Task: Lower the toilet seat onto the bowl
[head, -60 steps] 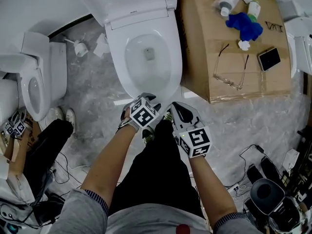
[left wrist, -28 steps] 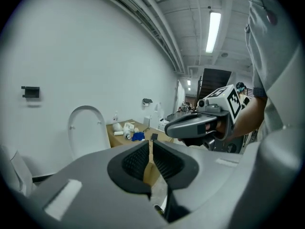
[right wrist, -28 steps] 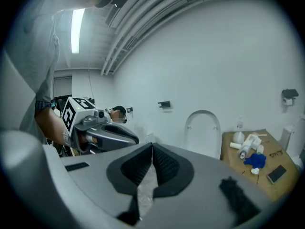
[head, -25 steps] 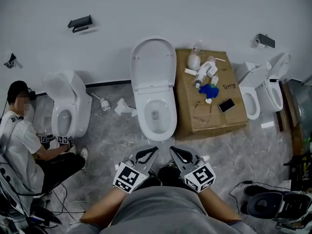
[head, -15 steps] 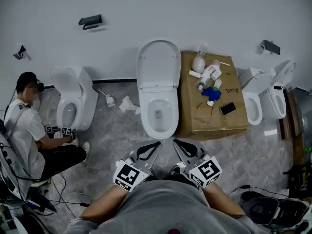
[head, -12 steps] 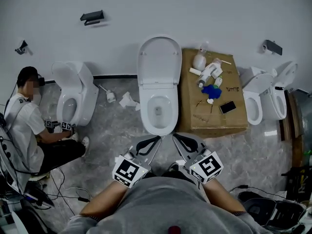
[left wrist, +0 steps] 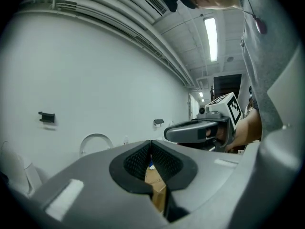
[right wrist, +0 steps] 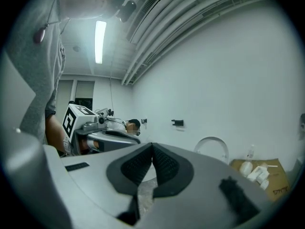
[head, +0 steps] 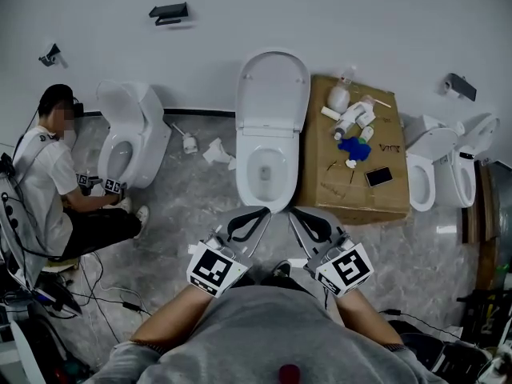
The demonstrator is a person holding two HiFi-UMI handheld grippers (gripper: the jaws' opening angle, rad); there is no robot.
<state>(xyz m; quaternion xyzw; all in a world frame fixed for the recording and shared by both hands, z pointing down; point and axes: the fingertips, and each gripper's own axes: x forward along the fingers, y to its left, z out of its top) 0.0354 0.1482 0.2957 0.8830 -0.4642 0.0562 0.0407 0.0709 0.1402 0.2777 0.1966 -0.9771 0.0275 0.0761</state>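
The white toilet stands in the middle of the head view. Its seat and lid (head: 273,86) are raised against the wall, above the open bowl (head: 268,170). My left gripper (head: 262,213) and right gripper (head: 294,213) are side by side just in front of the bowl's front rim, apart from it. Both are shut with nothing between the jaws. The left gripper view looks past its closed gripper (left wrist: 151,142) to the raised seat (left wrist: 95,143). In the right gripper view the closed gripper (right wrist: 152,145) sits left of the raised seat (right wrist: 212,146).
A cardboard box (head: 376,186) right of the toilet carries bottles, a blue object, a phone and glasses. A person (head: 44,174) crouches at another toilet (head: 132,138) on the left. More toilets (head: 444,166) stand at the right. Cables lie on the floor (head: 176,222).
Both grippers have risen from low at the bowl's front rim. The head view has pulled back and up, and now takes in the wall, the raised seat and the neighbouring toilets.
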